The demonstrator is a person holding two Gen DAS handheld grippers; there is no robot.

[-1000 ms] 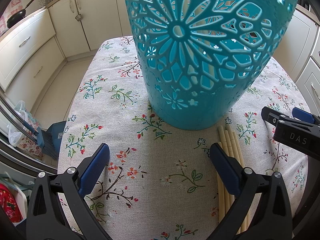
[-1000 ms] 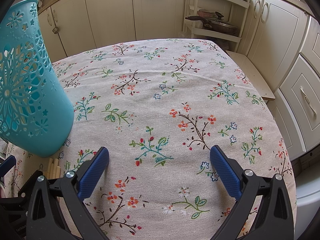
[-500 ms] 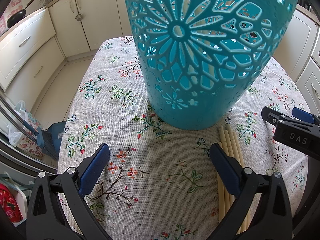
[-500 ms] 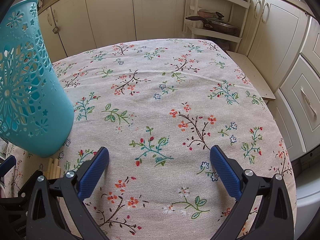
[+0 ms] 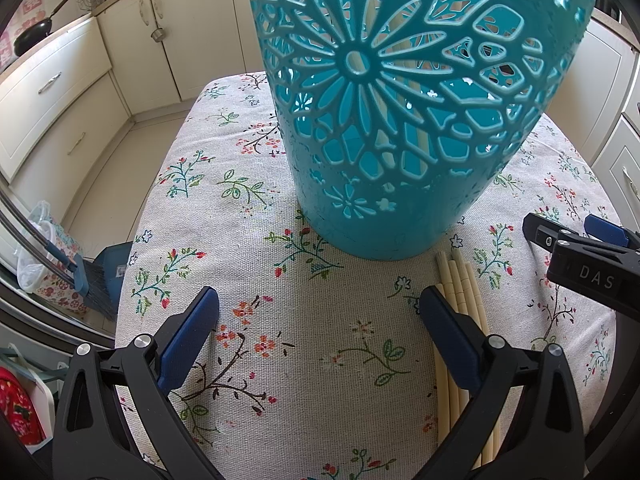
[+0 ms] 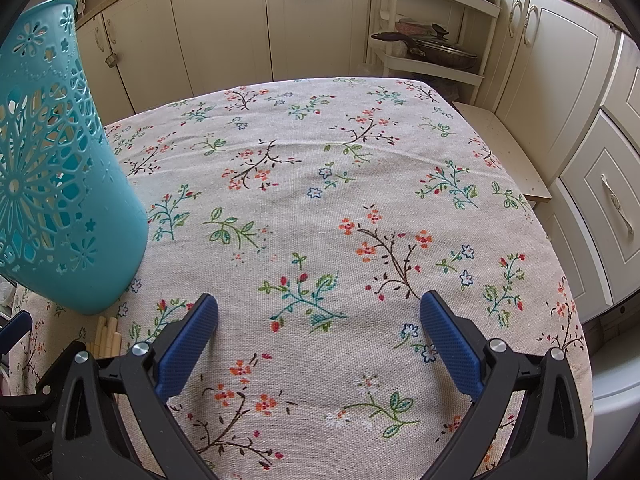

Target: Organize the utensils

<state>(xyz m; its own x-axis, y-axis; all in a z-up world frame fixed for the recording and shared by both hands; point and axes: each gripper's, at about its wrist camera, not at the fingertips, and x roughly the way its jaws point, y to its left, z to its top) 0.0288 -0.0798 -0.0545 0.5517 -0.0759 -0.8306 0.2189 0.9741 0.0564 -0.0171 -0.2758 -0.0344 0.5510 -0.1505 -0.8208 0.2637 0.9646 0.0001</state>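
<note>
Several chopsticks flat on table near its close edge, tips just beside teal holder. Left gripper and right gripper: fingers apart, empty. Advisable: pinch one stick mid-length, lift level, drop upright into holder.

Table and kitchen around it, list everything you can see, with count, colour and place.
basket: one, teal, upright on the tablecloth
chopsticks: a bundle, count unclear, pale wood, lying by the basket's base
sticks inside basket: pale, count unclear, seen through the cutouts
tablecloth: one, beige floral, covering the table
lidded pan: one, dark, on a white rack
frying pan: one, black, on the counter
cabinets: cream, around the table
left claw: open, blue pads
right claw: open, blue pads
</note>
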